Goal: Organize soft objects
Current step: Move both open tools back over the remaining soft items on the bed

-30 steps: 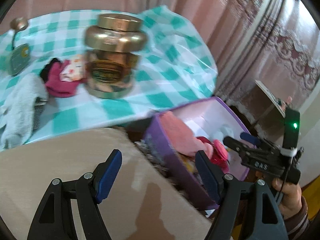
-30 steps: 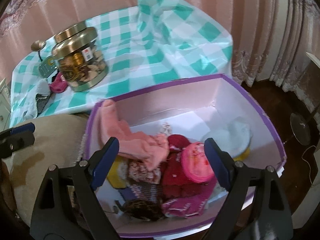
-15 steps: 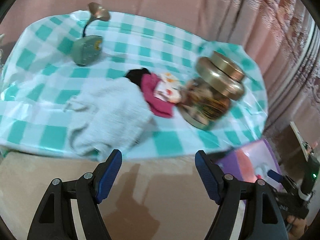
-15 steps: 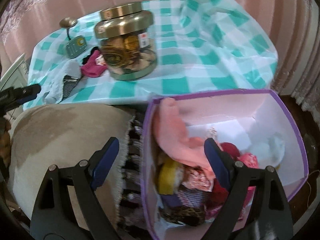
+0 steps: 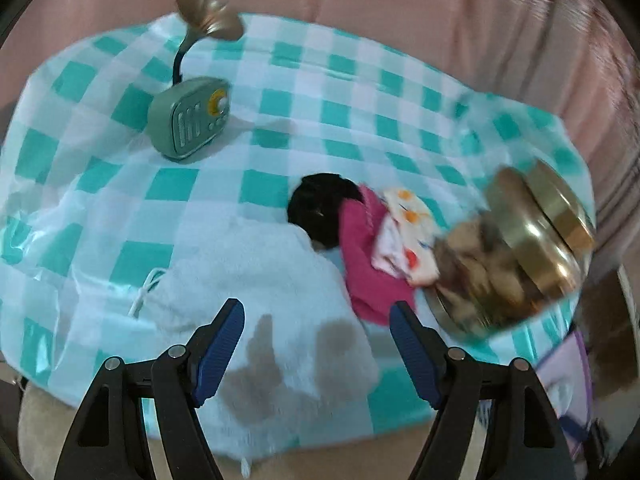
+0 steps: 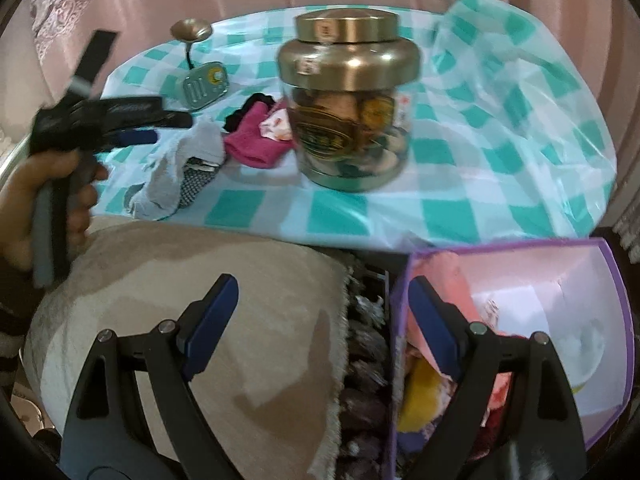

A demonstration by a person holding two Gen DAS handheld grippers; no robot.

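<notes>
The left tool [image 5: 316,344] hangs empty, its jaws closing over the fluffy white towel [image 5: 256,280] directly beneath; closing early could snag its thin white cord [image 5: 142,294]. Ahead and right lie the magenta knitted sock [image 5: 366,264] and the gold-lidded glass jar [image 5: 516,248], which a careless sweep might topple off the counter [image 5: 280,120]. The right tool [image 6: 322,320] gapes wide and empty beside the purple cardboard box [image 6: 616,364].
</notes>
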